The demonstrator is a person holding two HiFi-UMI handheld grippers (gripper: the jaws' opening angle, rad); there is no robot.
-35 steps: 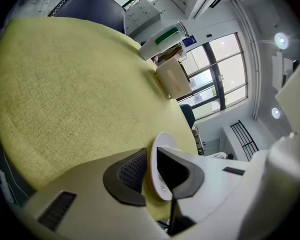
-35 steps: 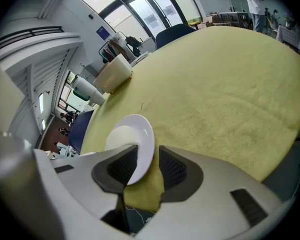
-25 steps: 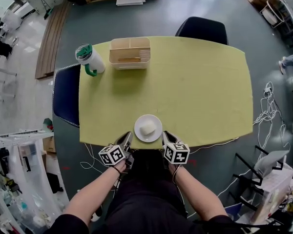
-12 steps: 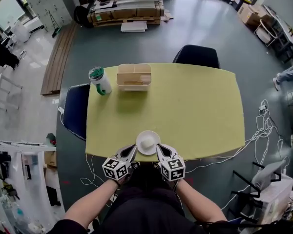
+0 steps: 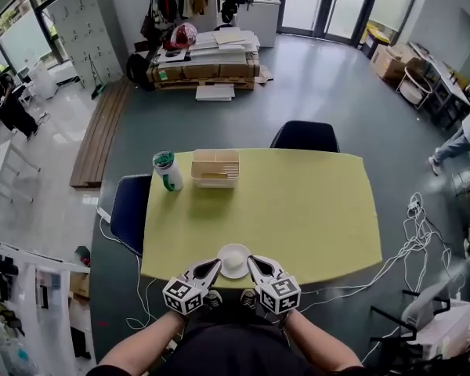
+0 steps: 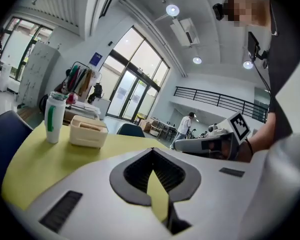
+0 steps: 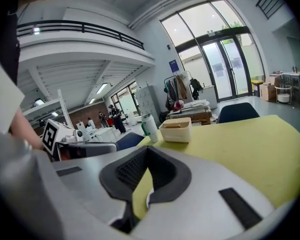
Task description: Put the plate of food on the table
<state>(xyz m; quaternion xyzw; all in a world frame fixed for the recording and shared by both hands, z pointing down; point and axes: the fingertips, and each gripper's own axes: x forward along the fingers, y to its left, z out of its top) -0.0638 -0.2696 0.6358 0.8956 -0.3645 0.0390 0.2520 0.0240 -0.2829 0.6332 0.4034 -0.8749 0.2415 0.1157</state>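
Left tongs (image 5: 214,265) and right tongs (image 5: 251,261) had risen off the worktop (image 5: 298,210) since a second ago, both pinched together on nothing. The plate (image 5: 233,247) with food (image 5: 233,265) stayed at the worktop's near edge, between them and let go. The placement looked done, with only the retreat left.

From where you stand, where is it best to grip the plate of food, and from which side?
I would take the plate by its thin rim, left gripper from the left, right gripper from the right. The food fills the middle, leaving only the rim free, and the plate lies flat at the table's near edge.
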